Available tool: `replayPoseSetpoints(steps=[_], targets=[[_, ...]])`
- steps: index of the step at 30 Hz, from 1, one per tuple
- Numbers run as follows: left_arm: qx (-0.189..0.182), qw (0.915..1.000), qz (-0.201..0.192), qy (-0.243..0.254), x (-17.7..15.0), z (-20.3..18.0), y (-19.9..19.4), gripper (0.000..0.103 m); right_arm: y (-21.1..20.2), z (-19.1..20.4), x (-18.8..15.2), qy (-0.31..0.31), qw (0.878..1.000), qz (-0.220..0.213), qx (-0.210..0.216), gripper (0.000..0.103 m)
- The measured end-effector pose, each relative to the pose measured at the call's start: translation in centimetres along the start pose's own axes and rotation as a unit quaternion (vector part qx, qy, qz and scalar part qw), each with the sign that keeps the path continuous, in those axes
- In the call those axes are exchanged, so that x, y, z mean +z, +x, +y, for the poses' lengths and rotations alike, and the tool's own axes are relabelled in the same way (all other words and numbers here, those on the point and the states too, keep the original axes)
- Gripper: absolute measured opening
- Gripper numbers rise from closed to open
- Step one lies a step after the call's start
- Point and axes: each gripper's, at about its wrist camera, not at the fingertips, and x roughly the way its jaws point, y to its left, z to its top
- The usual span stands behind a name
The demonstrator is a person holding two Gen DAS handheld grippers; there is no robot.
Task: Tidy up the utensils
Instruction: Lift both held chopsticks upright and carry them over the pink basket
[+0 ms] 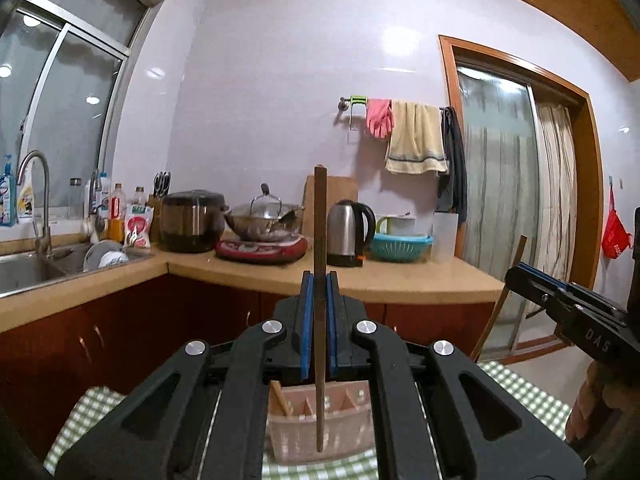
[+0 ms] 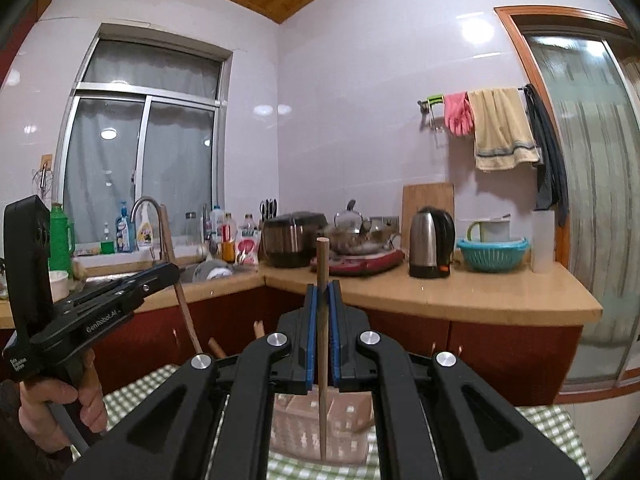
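My left gripper (image 1: pixel 319 280) is shut on a dark brown chopstick (image 1: pixel 320 240) that stands upright, its lower end over the pink utensil holder (image 1: pixel 320 428). My right gripper (image 2: pixel 323 292) is shut on a lighter wooden chopstick (image 2: pixel 322 264), also upright above the same pink holder (image 2: pixel 320 428). The holder sits on a green checked cloth (image 1: pixel 520 396) and has several compartments; another chopstick (image 1: pixel 280 398) leans in its left one. Each gripper shows in the other's view: the right one (image 1: pixel 516 270) with its chopstick (image 1: pixel 500 300), the left one (image 2: pixel 170 270) with its chopstick (image 2: pixel 180 280).
A kitchen counter (image 1: pixel 400 280) runs behind, with a sink and tap (image 1: pixel 40 200), a rice cooker (image 1: pixel 192 220), a wok on a hob (image 1: pixel 264 228), a kettle (image 1: pixel 348 232) and a teal basket (image 1: pixel 400 246). A glass door (image 1: pixel 520 200) is at right.
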Motion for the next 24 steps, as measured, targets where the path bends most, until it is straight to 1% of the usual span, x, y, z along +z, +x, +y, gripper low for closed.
replayPoseSetpoints(steps=[4, 7, 9, 14, 19, 24], targets=[[0.005, 0.9999, -0.009, 0.003, 0.9, 0.0, 2.6, 0.007, 2.4, -0.5, 0.5, 0.000, 1.000, -0.010, 0.000, 0.007], [0.011, 0.9999, -0.008, -0.001, 0.8, 0.5, 4.8, 0.007, 4.4, -1.0, 0.3, 0.006, 1.000, -0.012, -0.001, 0.007], [0.013, 0.9999, -0.003, -0.006, 0.4, 0.9, 6.1, 0.007, 5.8, -1.3, -0.2, 0.003, 1.000, -0.014, -0.008, 0.007], [0.023, 0.9995, 0.020, -0.014, -2.4, 1.7, 8.7, 0.007, 8.1, -1.9, -2.0, 0.009, 1.000, -0.001, -0.014, 0.007], [0.031, 0.9984, 0.045, -0.013, -5.3, 2.5, 10.4, 0.007, 10.0, -2.0, -4.7, 0.009, 0.999, 0.029, -0.016, 0.007], [0.030, 0.9977, 0.057, -0.020, -6.9, 3.3, 11.4, 0.007, 11.0, -1.6, -6.5, -0.001, 0.998, 0.053, -0.018, 0.007]])
